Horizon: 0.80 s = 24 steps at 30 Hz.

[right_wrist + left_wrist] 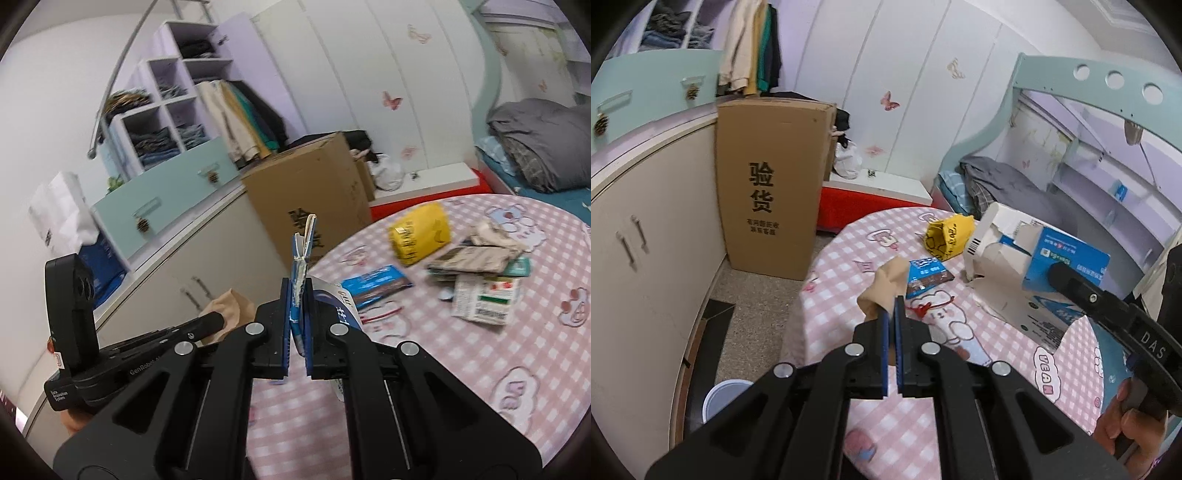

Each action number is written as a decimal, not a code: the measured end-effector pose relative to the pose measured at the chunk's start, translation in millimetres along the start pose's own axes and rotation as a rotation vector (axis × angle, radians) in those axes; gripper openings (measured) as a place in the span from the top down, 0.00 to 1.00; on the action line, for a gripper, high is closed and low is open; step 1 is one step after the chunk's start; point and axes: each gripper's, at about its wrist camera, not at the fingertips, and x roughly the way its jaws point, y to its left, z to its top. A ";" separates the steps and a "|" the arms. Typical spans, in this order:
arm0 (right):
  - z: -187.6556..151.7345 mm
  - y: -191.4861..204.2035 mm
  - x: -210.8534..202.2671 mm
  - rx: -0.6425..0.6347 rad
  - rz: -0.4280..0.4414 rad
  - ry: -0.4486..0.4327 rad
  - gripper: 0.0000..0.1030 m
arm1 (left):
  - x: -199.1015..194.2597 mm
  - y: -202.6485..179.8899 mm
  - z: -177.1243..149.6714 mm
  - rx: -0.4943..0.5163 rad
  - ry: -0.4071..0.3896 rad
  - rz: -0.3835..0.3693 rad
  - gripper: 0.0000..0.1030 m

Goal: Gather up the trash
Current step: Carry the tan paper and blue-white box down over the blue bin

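Note:
My left gripper (893,308) is shut on a crumpled beige wrapper (884,282), held up over the near edge of the pink checked table (849,236). In the left wrist view my right gripper (1058,275) comes in from the right, clamped on a torn blue and white carton (1067,258). Seen from the right wrist, the right gripper (297,293) pinches the carton's torn edge (303,251), and the left gripper (216,318) holds the beige wrapper (232,308) low on the left. A yellow wrapper (947,234) and a blue snack packet (925,277) lie on the table.
Flattened cartons and crumpled paper (484,288) lie on the table's right side, a red string (923,308) near its front. A tall brown cardboard box (768,184) stands beside the cream cabinet (646,258). A white bin (724,398) sits on the floor, left. A bed (1015,184) lies behind.

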 end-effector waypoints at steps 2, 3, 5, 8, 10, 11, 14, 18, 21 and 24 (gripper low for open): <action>-5.1 18.2 8.3 -0.018 0.033 0.025 0.94 | -9.4 10.4 -3.6 -0.011 -0.003 0.013 0.97; -7.7 25.8 12.1 -0.024 0.044 0.035 0.94 | -13.5 15.4 -6.0 -0.016 -0.005 0.023 0.97; -17.1 47.3 25.4 -0.051 0.077 0.068 0.94 | -24.1 31.3 -11.6 -0.036 -0.011 0.054 0.97; -32.5 75.0 45.5 -0.078 0.121 0.117 0.94 | -36.6 55.2 -19.9 -0.073 -0.013 0.079 0.97; -45.2 92.0 62.9 -0.085 0.153 0.160 0.94 | -43.5 76.1 -27.6 -0.100 -0.012 0.116 0.97; -51.0 99.4 71.5 -0.086 0.168 0.183 0.94 | -46.1 89.0 -33.0 -0.115 -0.006 0.137 0.97; -72.9 121.4 100.8 -0.101 0.194 0.254 0.94 | -48.4 119.6 -46.0 -0.159 0.018 0.178 0.97; -107.9 141.7 146.3 -0.108 0.208 0.368 0.94 | -41.0 165.8 -69.3 -0.225 0.076 0.247 0.97; -132.4 149.3 176.1 -0.109 0.203 0.443 0.94 | -32.7 190.7 -85.4 -0.253 0.111 0.292 0.97; -154.2 155.3 201.8 -0.111 0.193 0.507 0.94 | -22.0 213.6 -97.7 -0.291 0.147 0.315 0.97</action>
